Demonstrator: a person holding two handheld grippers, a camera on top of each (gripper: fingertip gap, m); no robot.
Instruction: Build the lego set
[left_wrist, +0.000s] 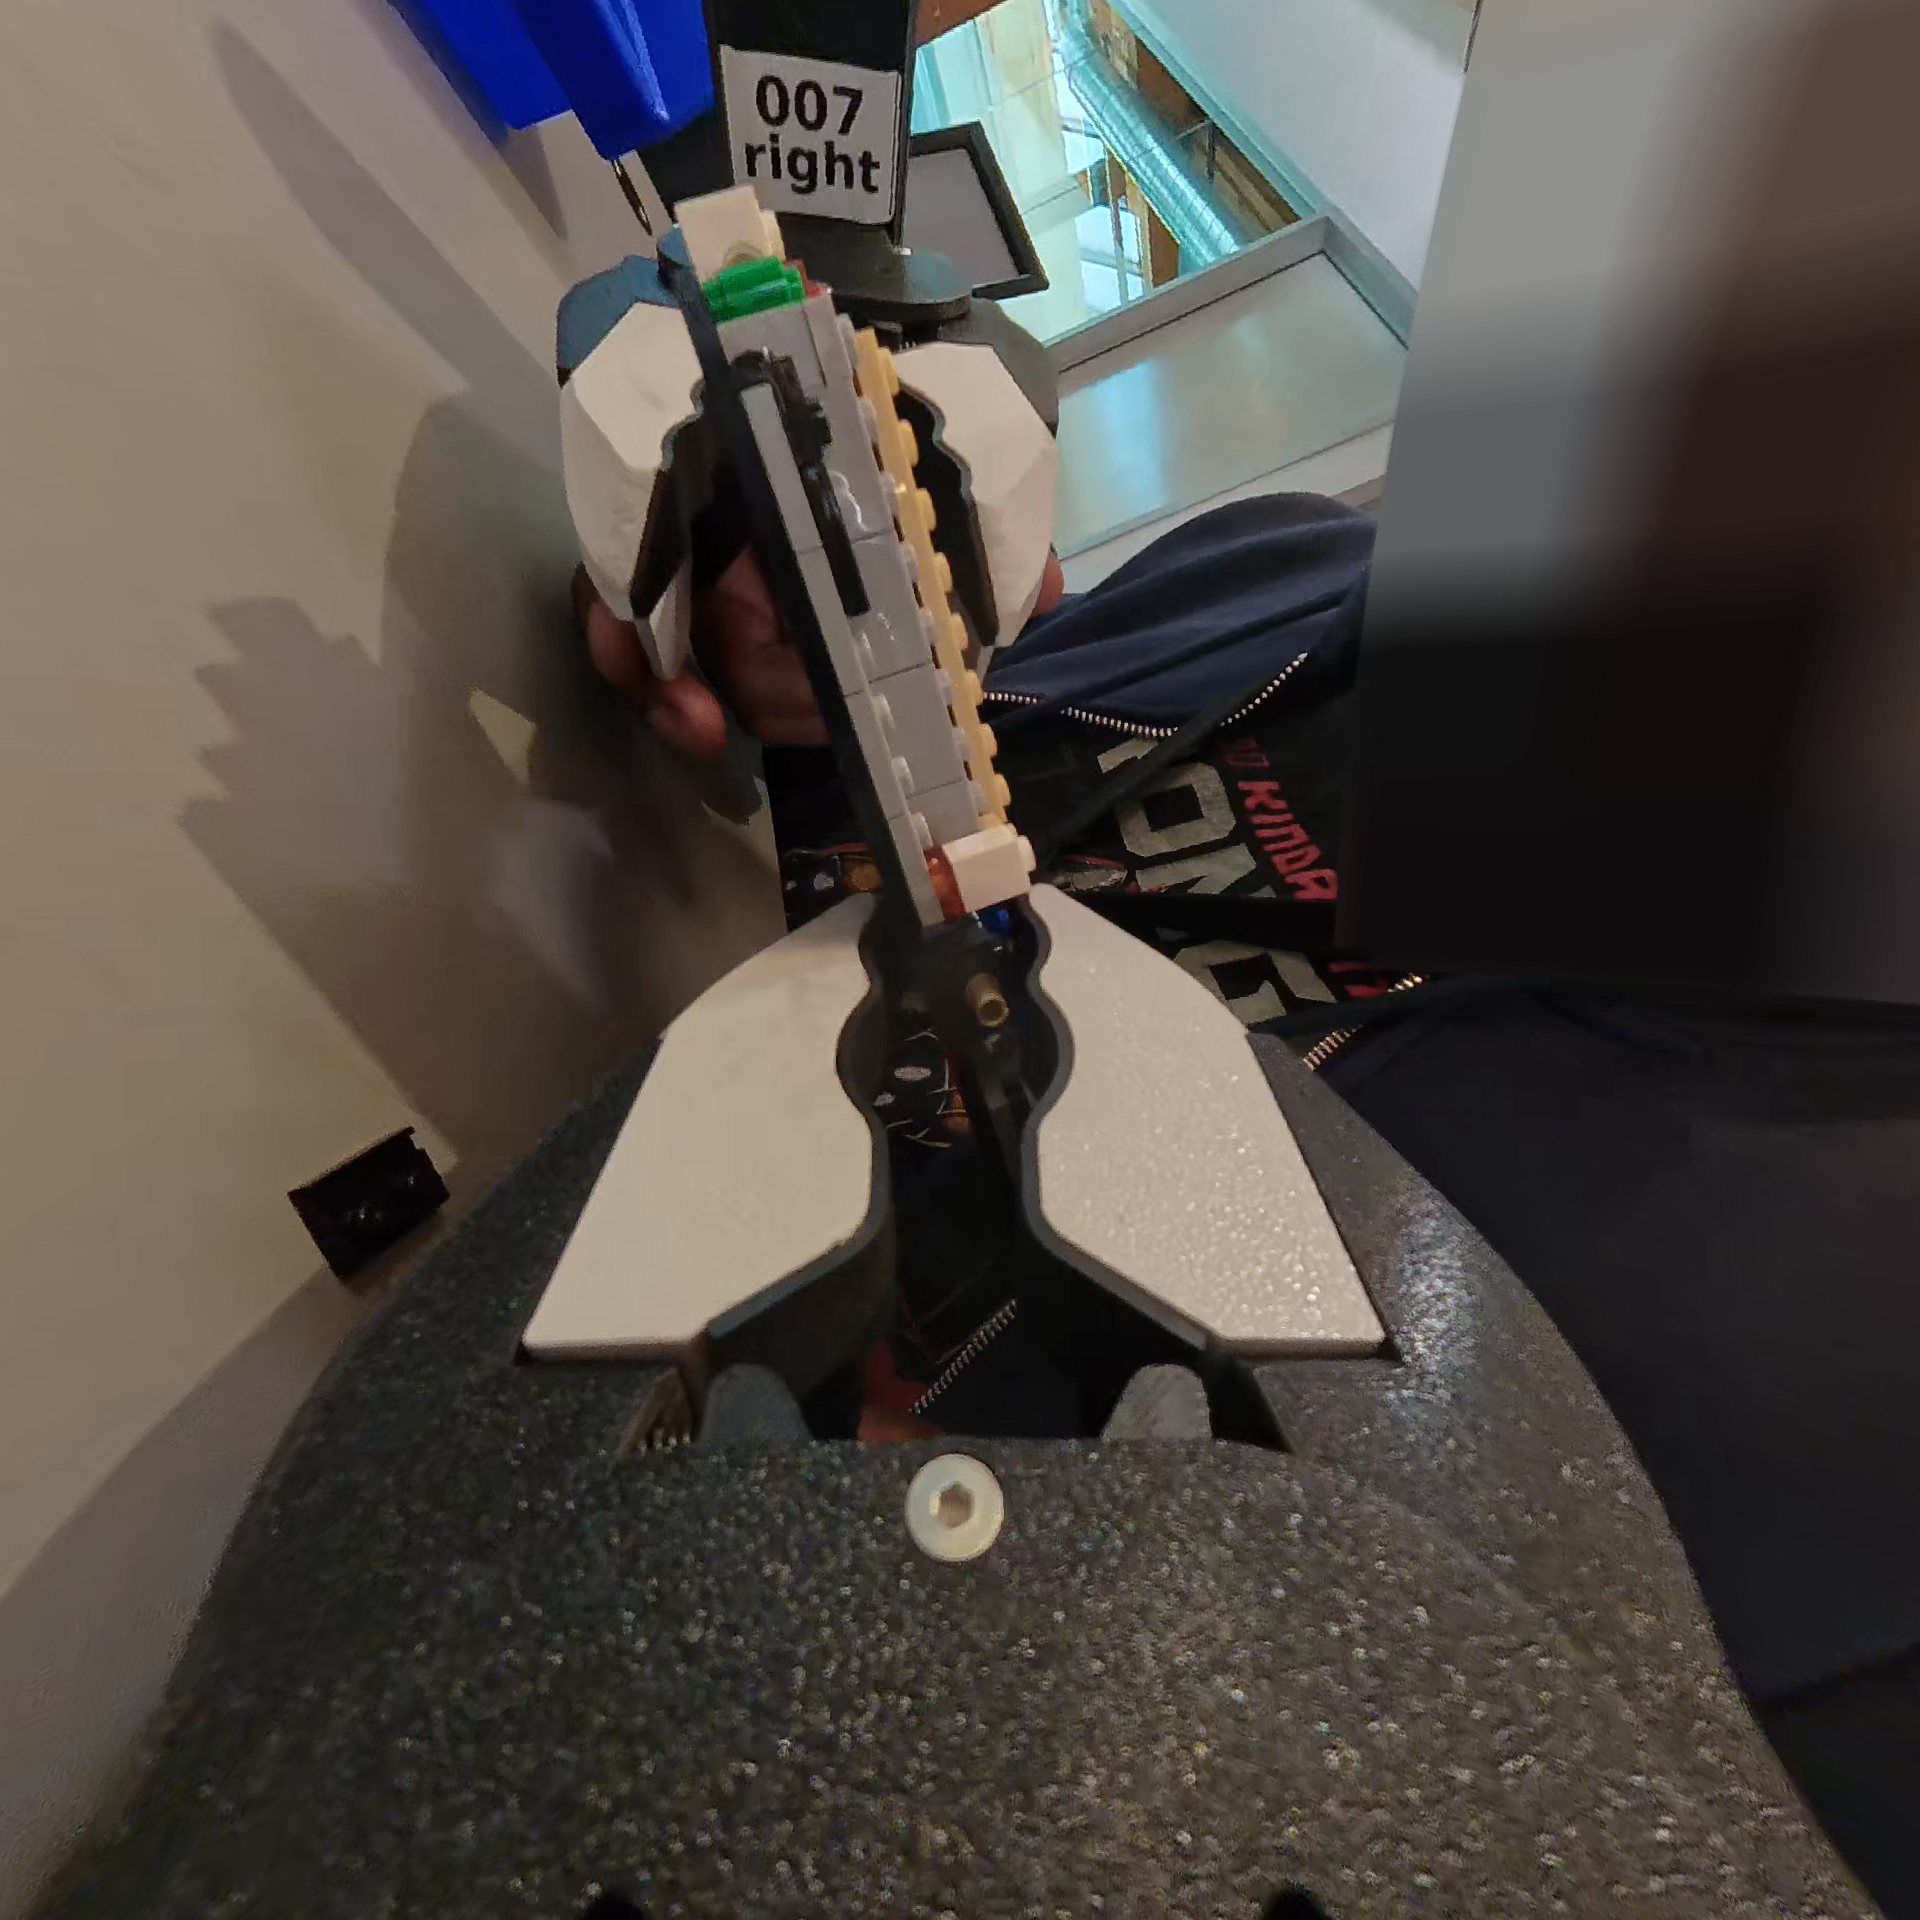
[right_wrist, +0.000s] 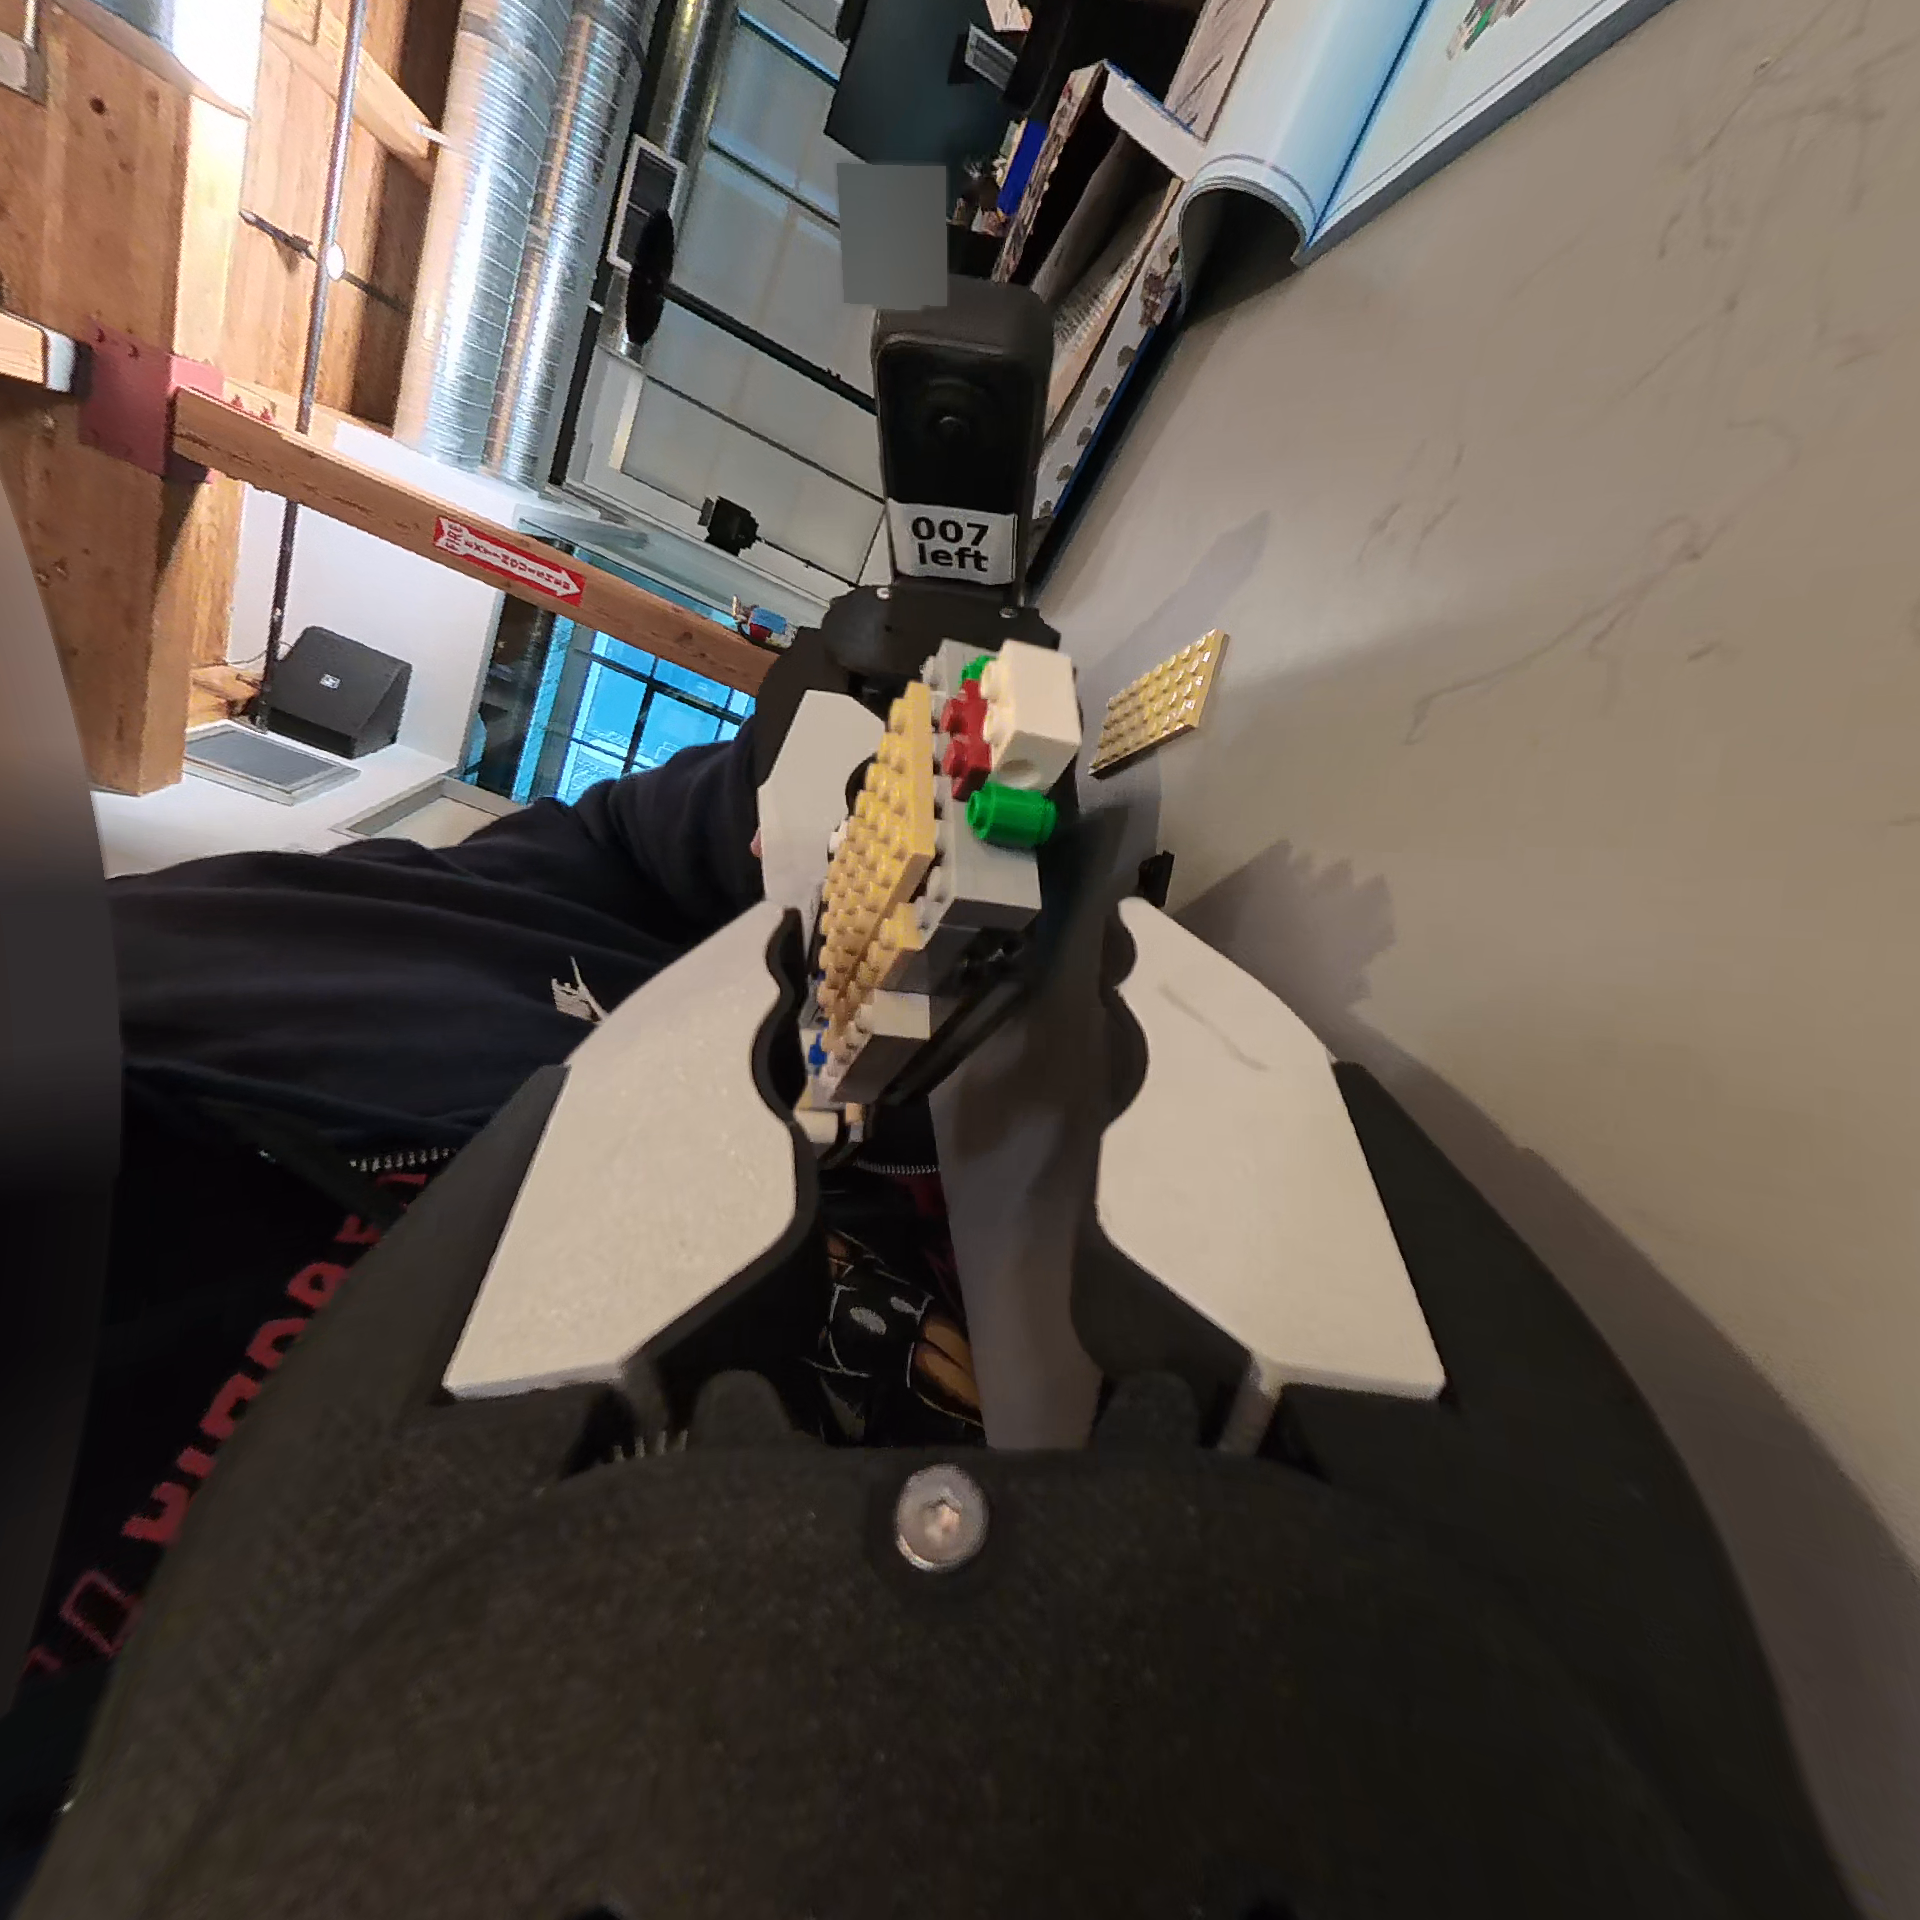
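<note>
A long brick assembly (left_wrist: 883, 582) of grey bricks, a tan studded plate and a black plate, with white, red and green pieces at one end, is held in the air beside the pale table (left_wrist: 156, 520). My left gripper (left_wrist: 951, 935) is shut on its near end. Its far end lies between the spread fingers of my right gripper (left_wrist: 810, 457). In the right wrist view the assembly (right_wrist: 987, 862) sits between the fingers of my right gripper (right_wrist: 956, 935); the tan plate lies against the left finger (right_wrist: 665, 1122), and a clear gap separates it from the right finger (right_wrist: 1226, 1122). My left gripper (right_wrist: 914, 748) holds the far end.
A loose tan plate (right_wrist: 1158, 707) and a small black brick (left_wrist: 369, 1195) lie on the table (right_wrist: 1558, 623). An open booklet (right_wrist: 1351, 156) lies farther along it. A blue bin (left_wrist: 540, 62) stands at the back. A person's dark jacket (left_wrist: 1195, 623) is close behind the grippers. Some 5 centimetres of space lies between my two pairs of fingers.
</note>
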